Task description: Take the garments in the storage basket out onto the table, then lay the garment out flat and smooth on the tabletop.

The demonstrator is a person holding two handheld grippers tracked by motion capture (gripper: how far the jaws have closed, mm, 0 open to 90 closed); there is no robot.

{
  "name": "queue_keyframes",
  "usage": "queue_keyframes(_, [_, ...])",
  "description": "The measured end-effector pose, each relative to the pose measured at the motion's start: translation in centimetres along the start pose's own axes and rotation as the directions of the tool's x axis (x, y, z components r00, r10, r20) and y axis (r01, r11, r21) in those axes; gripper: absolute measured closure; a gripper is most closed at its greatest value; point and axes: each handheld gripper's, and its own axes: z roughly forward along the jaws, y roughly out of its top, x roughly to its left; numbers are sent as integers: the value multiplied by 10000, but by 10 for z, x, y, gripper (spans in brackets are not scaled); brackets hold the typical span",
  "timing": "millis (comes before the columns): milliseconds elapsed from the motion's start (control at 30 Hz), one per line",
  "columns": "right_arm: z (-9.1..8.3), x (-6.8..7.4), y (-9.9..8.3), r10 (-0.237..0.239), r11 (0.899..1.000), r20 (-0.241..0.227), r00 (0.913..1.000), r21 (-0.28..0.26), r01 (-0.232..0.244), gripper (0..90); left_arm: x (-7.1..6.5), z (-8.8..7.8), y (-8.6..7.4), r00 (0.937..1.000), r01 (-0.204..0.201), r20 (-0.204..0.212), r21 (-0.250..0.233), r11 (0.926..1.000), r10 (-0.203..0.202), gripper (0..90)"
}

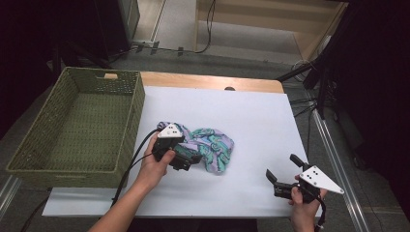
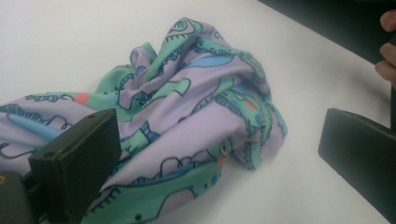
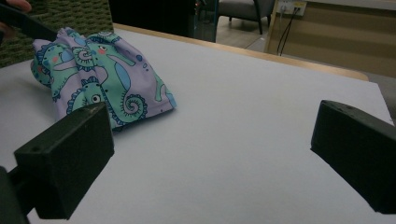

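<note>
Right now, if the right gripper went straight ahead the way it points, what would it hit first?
Probably nothing soon: the right gripper, jaws open, faces bare white sheet. The seahorse cloth lies off to one side, apparently outside its line.

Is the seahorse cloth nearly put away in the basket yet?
Not yet. The cloth lies bunched on the white table, outside the basket. The left claw is open over it, gripping nothing; the right claw waits open. Grabbing and dropping it in probably remain.
</note>
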Motion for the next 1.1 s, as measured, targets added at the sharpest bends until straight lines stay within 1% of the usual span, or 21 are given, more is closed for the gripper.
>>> queue_keyframes(67, [0, 1, 1, -14, 10000, 47, 10000, 44, 14, 0, -1, -5, -4, 9999, 33, 109, -259, 9997, -30, 0])
queue_keyframes(200, [1, 4, 5, -117, 9999, -21, 9999, 11, 117, 0, -2, -14, -13, 9999, 122, 65, -705, 9974, -117, 0])
queue_keyframes(333, [4, 6, 9, 6, 10000, -86, 10000, -14, -6, 0, -3, -23, -21, 9994, 238, -225, -1030, 9944, -262, 0])
queue_keyframes(367, [5, 7, 11, 31, 10000, -117, 9999, -42, -31, 0, -3, -25, -22, 9993, 252, -257, -1045, 9942, -280, 0])
queue_keyframes(433, [7, 10, 16, 85, 10000, -162, 9998, -16, -85, 0, -3, -27, -22, 9981, 218, -549, -959, 9952, -271, 0])
queue_keyframes(467, [8, 12, 20, 98, 10000, -228, 9997, -16, -99, 0, -3, -28, -21, 9976, 251, -613, -933, 9953, -309, 0])
queue_keyframes(533, [12, 18, 29, 114, 9999, -421, 9990, -17, -115, 0, -2, -32, -20, 9970, 333, -661, -1010, 9943, -401, 0])
queue_keyframes(567, [15, 22, 34, 121, 9999, -614, 9980, 12, -120, 0, -3, -33, -20, 9967, 312, -708, -1042, 9941, -387, 0])
queue_keyframes(667, [29, 32, 48, -8, 9996, -1209, 9927, 293, 43, 0, -3, -35, -20, 9958, 296, -830, -1128, 9932, -391, 0])
queue_keyframes(700, [35, 35, 53, 1, 9994, -1446, 9895, 352, 50, 23, -3, -36, -20, 9960, 328, -788, -1124, 9931, -418, 0])
queue_keyframes(733, [42, 38, 56, 58, 9994, -1690, 9856, 334, -1, 41, -2, -36, -19, 9960, 403, -750, -1142, 9926, -491, 0])
queue_keyframes(800, [56, 42, 64, 306, 9986, -2113, 9769, 476, -210, 53, -1, -37, -20, 9953, 538, -735, -1173, 9916, -627, 0])
queue_keyframes(833, [63, 44, 67, 435, 9978, -2284, 9726, 590, -308, 77, -1, -38, -20, 9945, 553, -821, -1218, 9910, -656, 25])
queue_keyframes(867, [70, 47, 70, 548, 9968, -2461, 9677, 705, -385, 129, -1, -38, -20, 9926, 584, -990, -1228, 9907, -708, 63])
queue_keyframes(900, [78, 49, 73, 702, 9948, -2612, 9627, 896, -482, 159, 0, -38, -21, 9910, 536, -1153, -1192, 9914, -674, 89])
queue_keyframes(933, [86, 51, 76, 798, 9931, -2755, 9580, 1051, -525, 158, 0, -38, -21, 9891, 553, -1296, -1167, 9916, -704, 113])
queue_keyframes(967, [92, 54, 78, 841, 9918, -2927, 9525, 1173, -516, 172, 2, -38, -22, 9889, 620, -1270, -1172, 9912, -768, 132])
queue_keyframes(1000, [99, 57, 79, 912, 9892, -2981, 9502, 1372, -519, 210, 3, -37, -23, 9889, 693, -1226, -1179, 9906, -837, 131])
queue_keyframes(1067, [109, 64, 79, 918, 9840, -2789, 9559, 1727, -441, 265, 5, -36, -25, 9901, 713, -1124, -1152, 9908, -843, 159])
queue_keyframes(1100, [113, 68, 78, 862, 9813, -2757, 9574, 1892, -339, 283, 4, -34, -25, 9895, 686, -1198, -1062, 9920, -812, 188])
